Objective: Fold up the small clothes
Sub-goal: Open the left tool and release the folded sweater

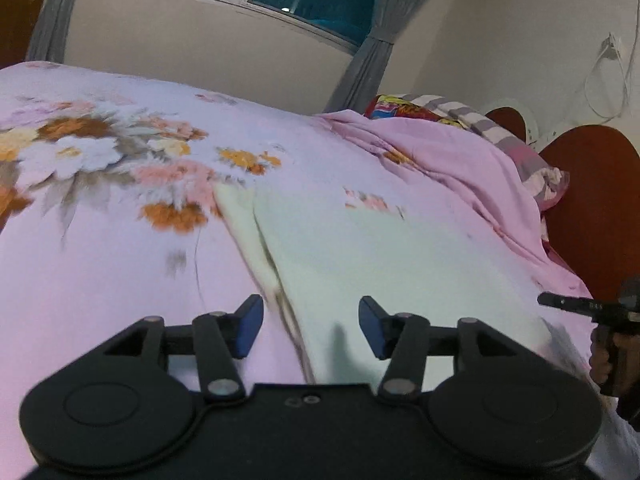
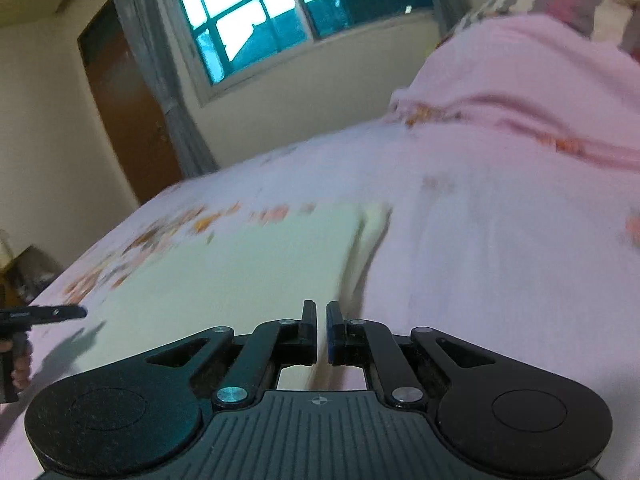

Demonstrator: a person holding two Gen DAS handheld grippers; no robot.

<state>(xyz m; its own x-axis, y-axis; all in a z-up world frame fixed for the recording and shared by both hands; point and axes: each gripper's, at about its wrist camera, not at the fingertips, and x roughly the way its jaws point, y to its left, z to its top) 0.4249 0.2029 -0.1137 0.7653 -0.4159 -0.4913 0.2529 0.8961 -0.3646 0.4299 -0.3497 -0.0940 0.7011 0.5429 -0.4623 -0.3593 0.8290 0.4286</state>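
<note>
Cloth: pale cream garment (image 1: pixel 360 264) lies flat on the floral bed sheet (image 1: pixel 120 264), near the bed's front edge, doubled fold along its left side.
Left hand-held gripper (image 1: pixel 311 326): jaws spread wide, empty, poised over the near hem.
Right hand-held gripper (image 2: pixel 321 330): nearly closed, a slim gap; whether it pinches cloth, cannot tell.
Advice: grip both near corners evenly and carry them straight over, keeping the edges aligned.

Floral pink bedsheet (image 1: pixel 120 260), grey curtain (image 1: pixel 368 68), window (image 2: pixel 256 12), striped pillow (image 1: pixel 516 140)
</note>
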